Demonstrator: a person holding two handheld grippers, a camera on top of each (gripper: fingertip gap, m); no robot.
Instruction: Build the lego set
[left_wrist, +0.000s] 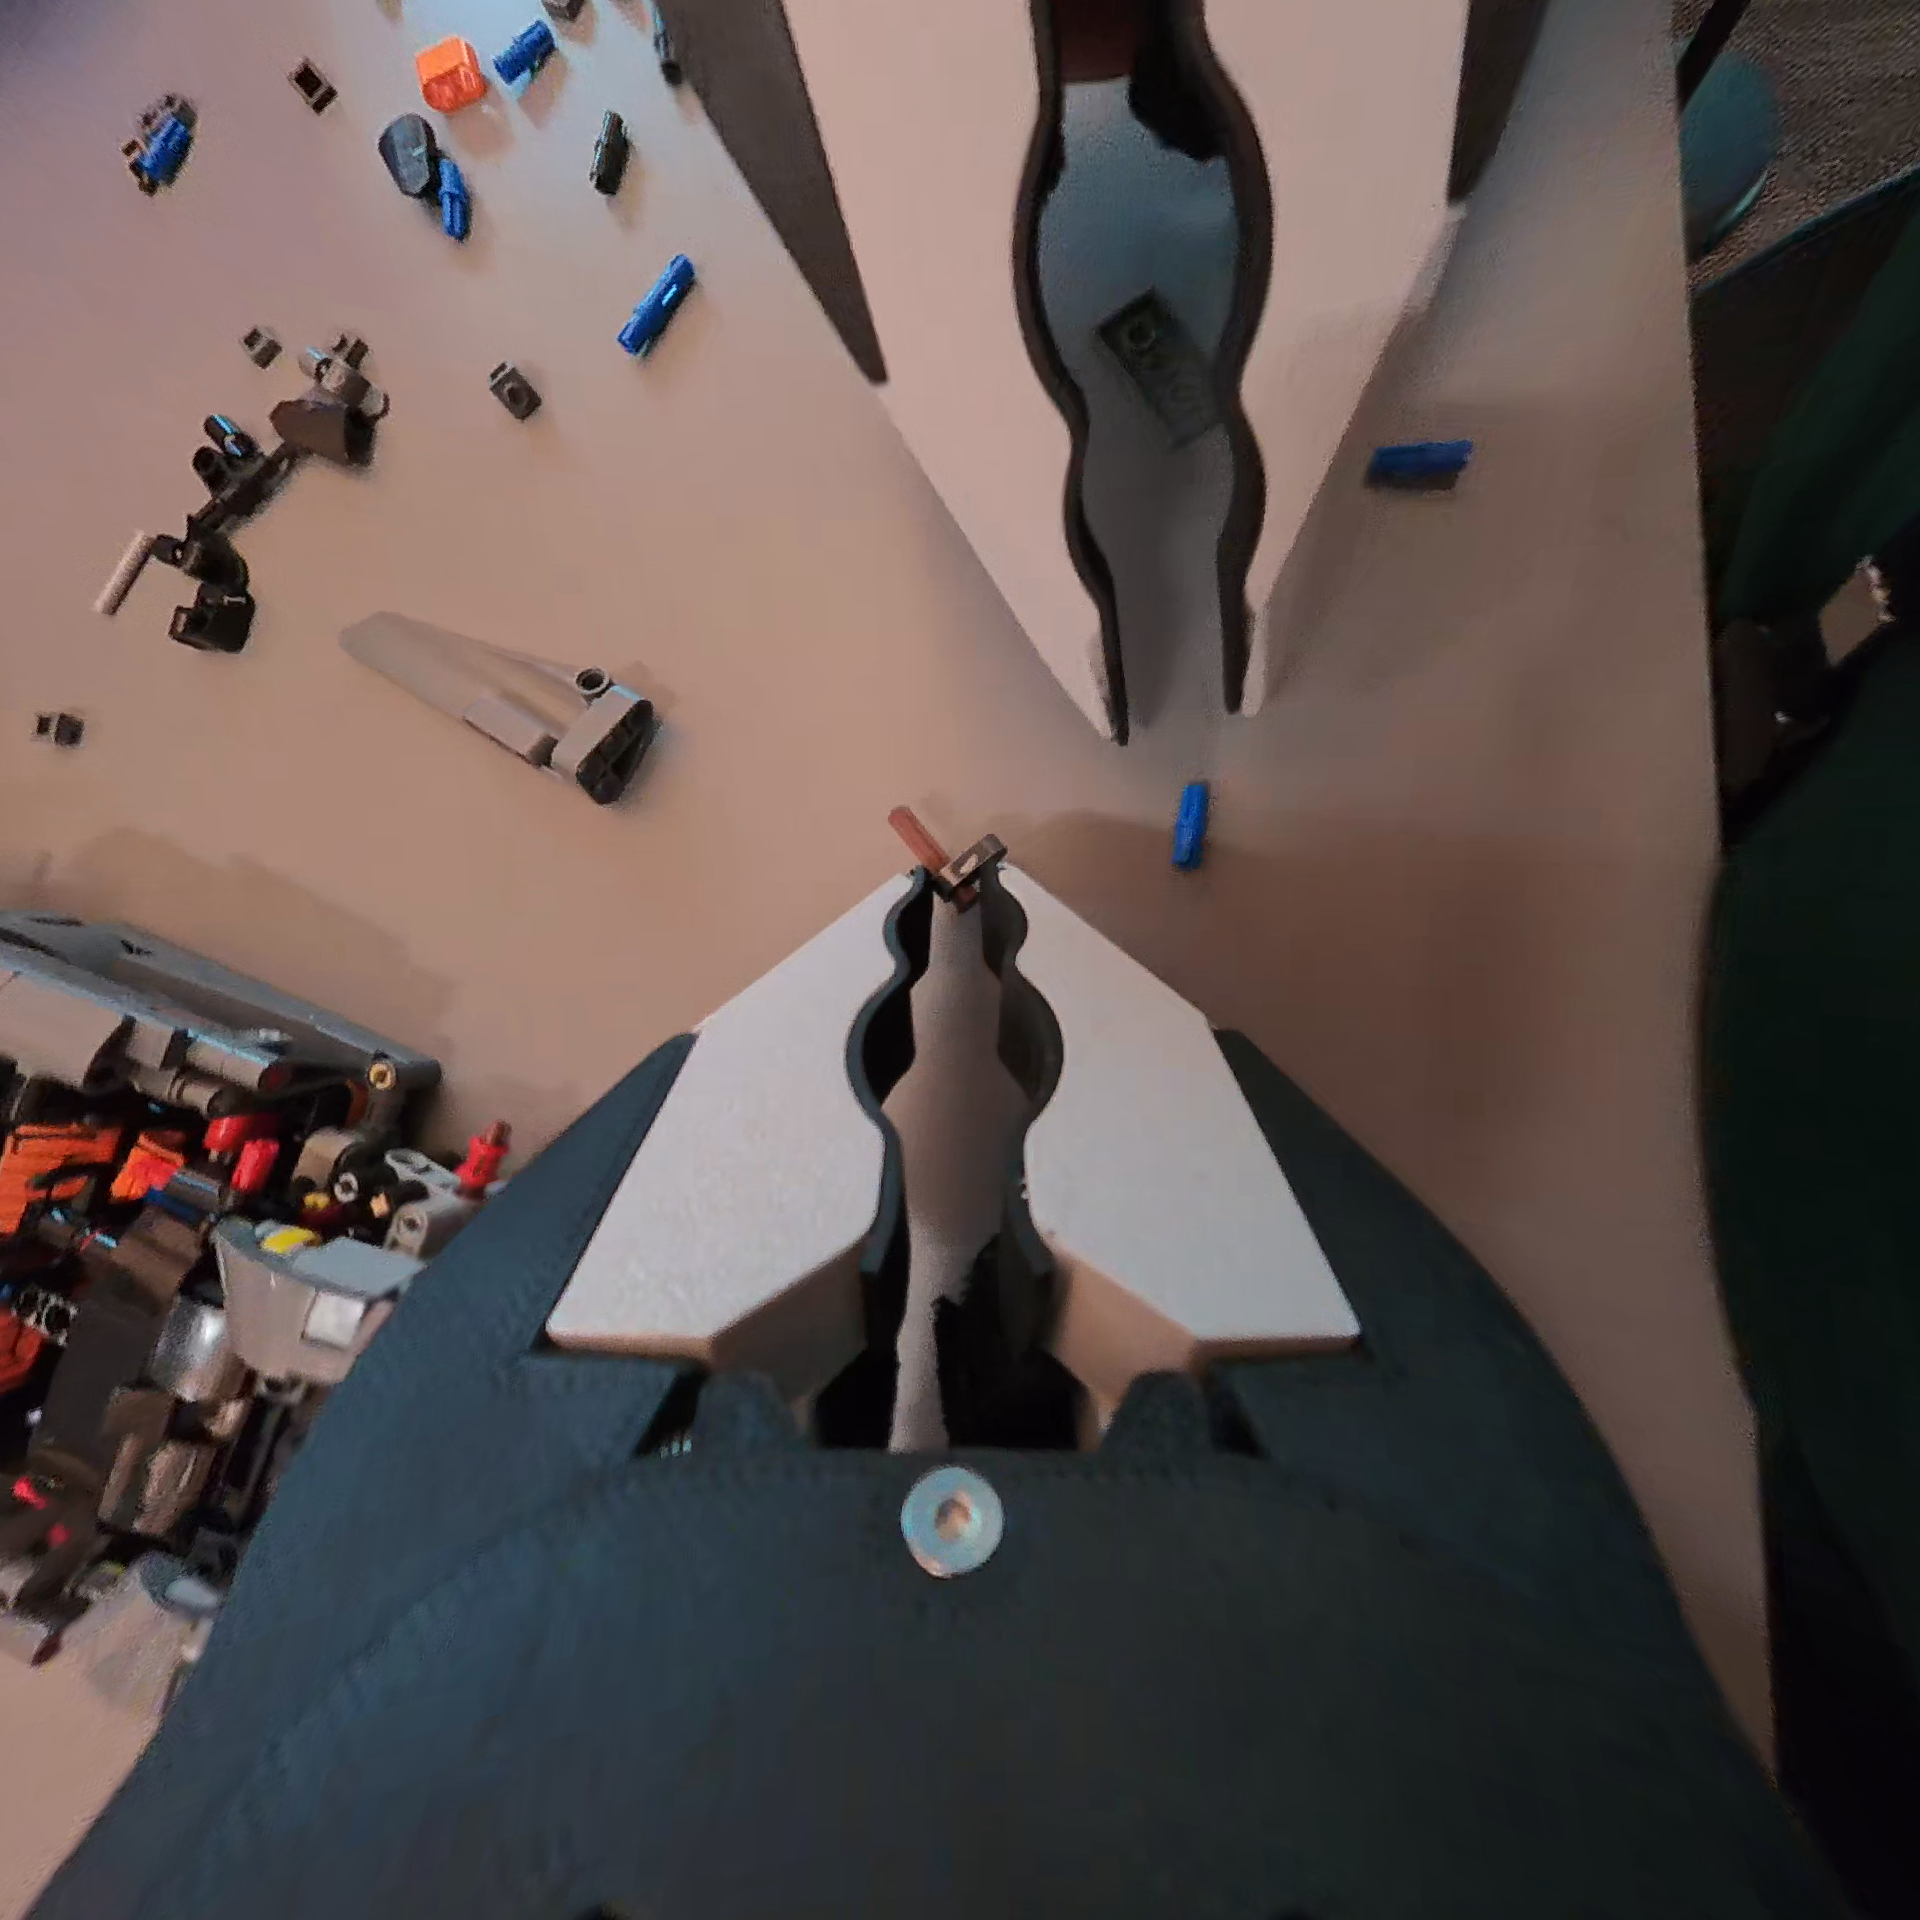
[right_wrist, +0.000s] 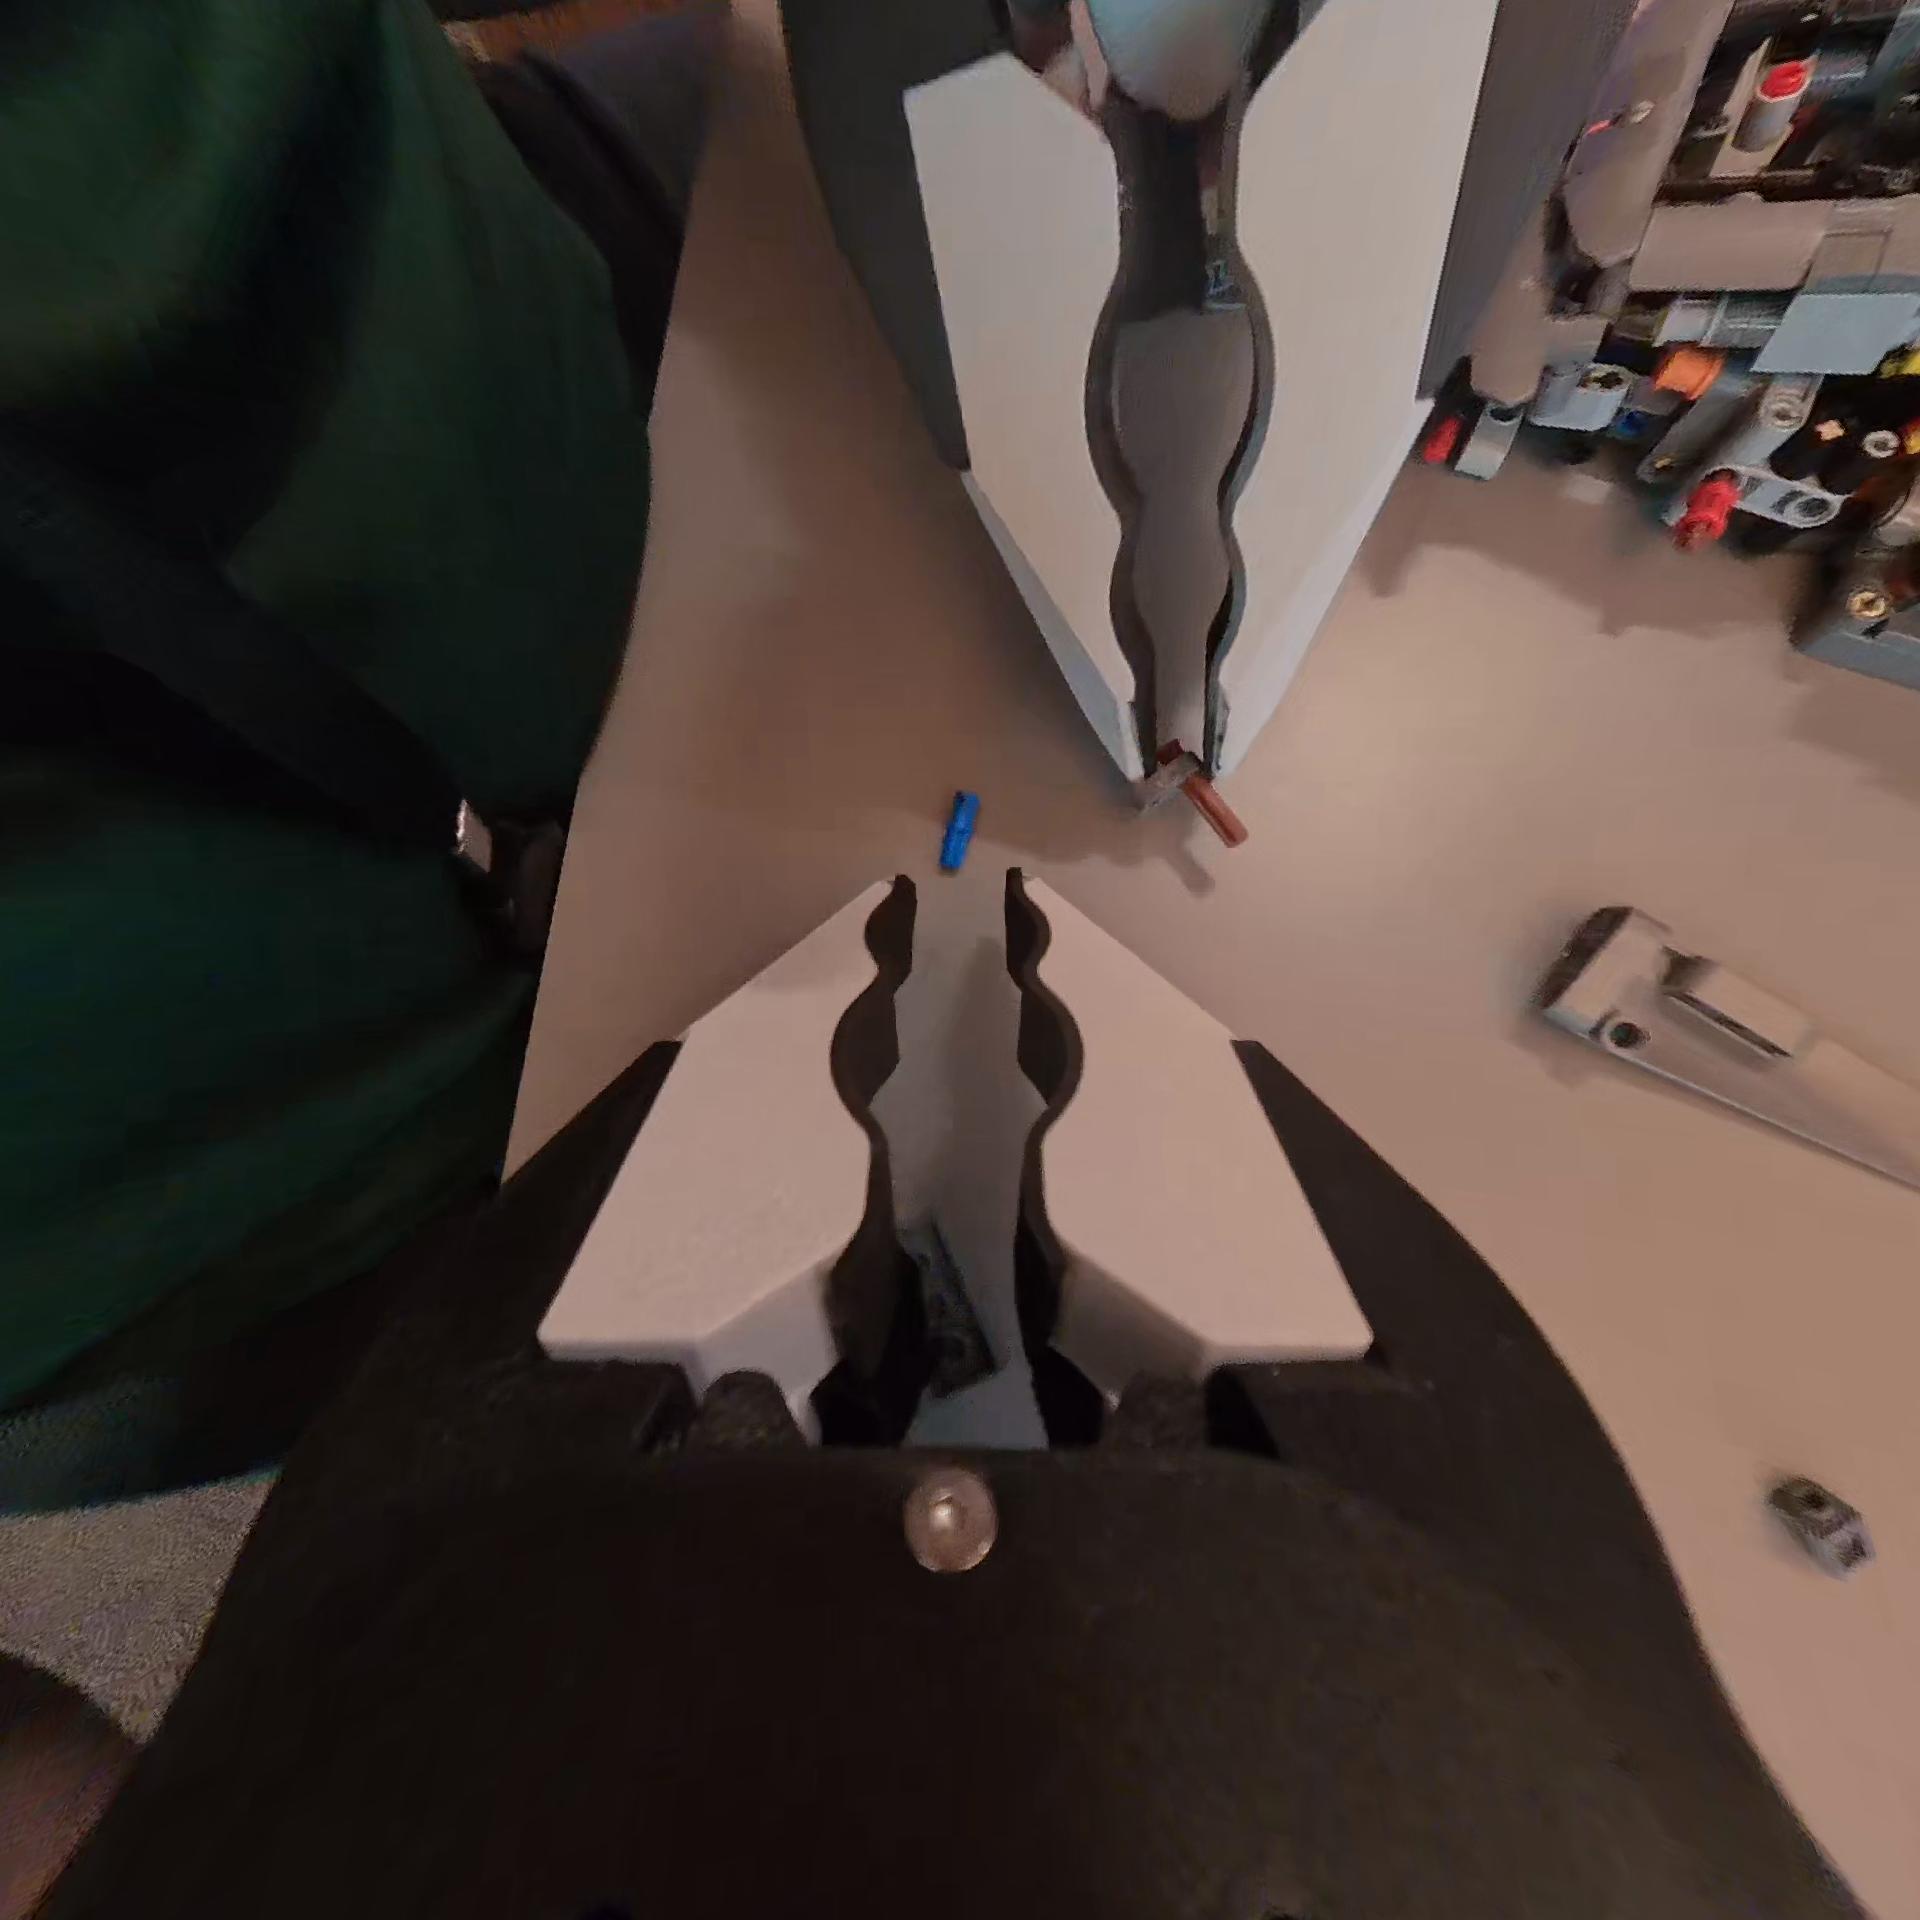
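Left gripper (left_wrist: 958, 871) clenched on a small dark connector with a reddish-brown axle (left_wrist: 914, 831) poking out one side, held just above the bench (left_wrist: 727, 520). Right gripper (right_wrist: 958, 883) released, jaws parted, nothing between them, tips right by a blue pin (right_wrist: 959, 829) lying flat on the bench. Step in hand, likely: pick that pin for mating with the held connector. Best done by lining jaws across the pin's short width, lowering square, closing gently to avoid flicking it away; keep left steady. Partly built lego model (left_wrist: 156, 1226), grey with orange and red bits, sits at bench edge, well apart from both grippers. Grey wedge panel (left_wrist: 499, 696) and more blue pins scattered loose.
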